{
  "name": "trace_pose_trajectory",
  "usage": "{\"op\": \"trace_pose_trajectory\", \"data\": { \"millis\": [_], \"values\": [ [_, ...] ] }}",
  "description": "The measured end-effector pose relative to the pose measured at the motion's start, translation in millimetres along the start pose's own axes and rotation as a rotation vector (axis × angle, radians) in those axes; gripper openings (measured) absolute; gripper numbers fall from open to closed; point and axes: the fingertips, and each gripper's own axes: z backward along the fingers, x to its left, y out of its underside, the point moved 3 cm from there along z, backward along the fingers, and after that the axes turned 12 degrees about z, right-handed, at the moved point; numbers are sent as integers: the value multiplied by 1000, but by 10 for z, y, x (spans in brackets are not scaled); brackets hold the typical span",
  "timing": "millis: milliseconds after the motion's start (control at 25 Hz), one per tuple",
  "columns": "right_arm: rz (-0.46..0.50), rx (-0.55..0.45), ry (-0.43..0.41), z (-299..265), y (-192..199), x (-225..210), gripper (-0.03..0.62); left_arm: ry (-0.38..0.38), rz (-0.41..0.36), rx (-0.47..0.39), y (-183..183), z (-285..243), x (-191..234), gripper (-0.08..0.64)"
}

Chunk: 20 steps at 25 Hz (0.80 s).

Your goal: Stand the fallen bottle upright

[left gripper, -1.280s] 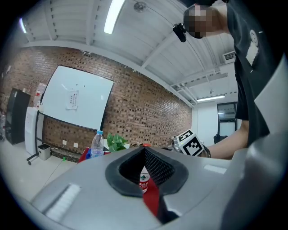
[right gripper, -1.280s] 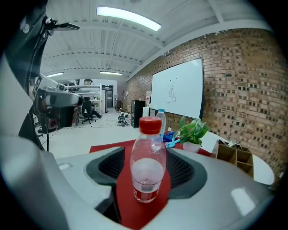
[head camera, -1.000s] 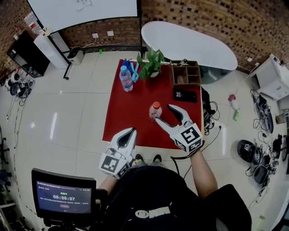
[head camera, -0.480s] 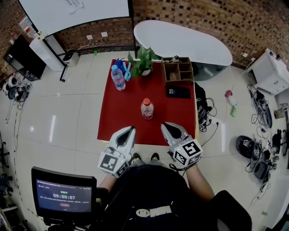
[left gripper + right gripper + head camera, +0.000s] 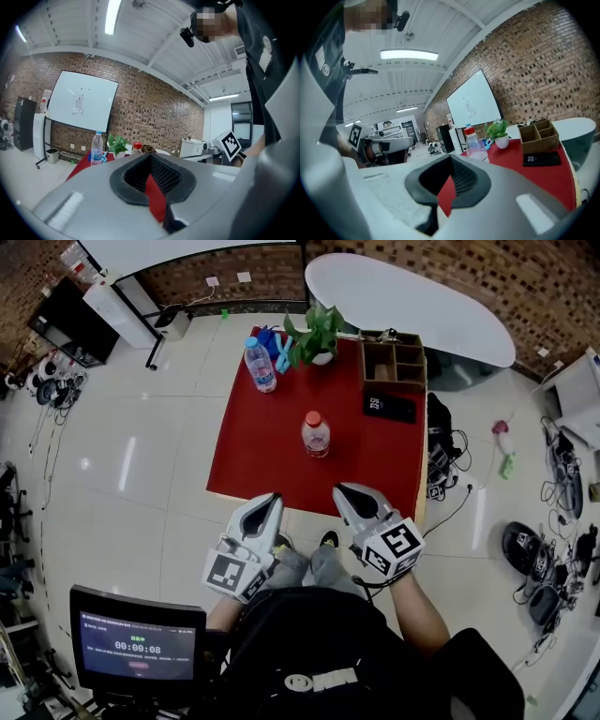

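Note:
A clear bottle with an orange-red cap [image 5: 316,434] stands upright near the middle of the red table [image 5: 258,451]. It also shows in the right gripper view [image 5: 476,143], and only its cap [image 5: 136,146] shows in the left gripper view. Both grippers hang side by side at the table's near edge, well short of the bottle. My left gripper [image 5: 273,498] [image 5: 151,160] is shut and holds nothing. My right gripper [image 5: 343,491] [image 5: 451,161] is also shut and holds nothing.
At the table's far end stand a blue-capped bottle [image 5: 261,363], a potted plant [image 5: 314,334] and a wooden organiser box [image 5: 394,362]. A black flat device [image 5: 388,407] lies in front of the box. Cables and gear litter the floor on the right [image 5: 539,559].
My right gripper was open around the upright bottle; it has let go, shut and drawn back to the near edge. The bottle stays standing. The left gripper shifted only slightly.

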Motion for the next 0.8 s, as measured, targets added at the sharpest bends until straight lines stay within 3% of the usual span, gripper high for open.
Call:
{"op": "trace_pose_trajectory", "data": {
  "millis": [200,360,560,800],
  "values": [
    [3,-22,7,162,15,172,3,26,0,-1,101,116,-108,2],
    [21,-6,18,232,84,573,3,68,8,-27,99,448,-187,2],
    [56,-14,38,274,98,1358,3,94,18,-82,100,1172,-220,2],
    [111,-17,69,541,60,2709,3,134,24,-123,147,2439,-387,2]
  ]
}}
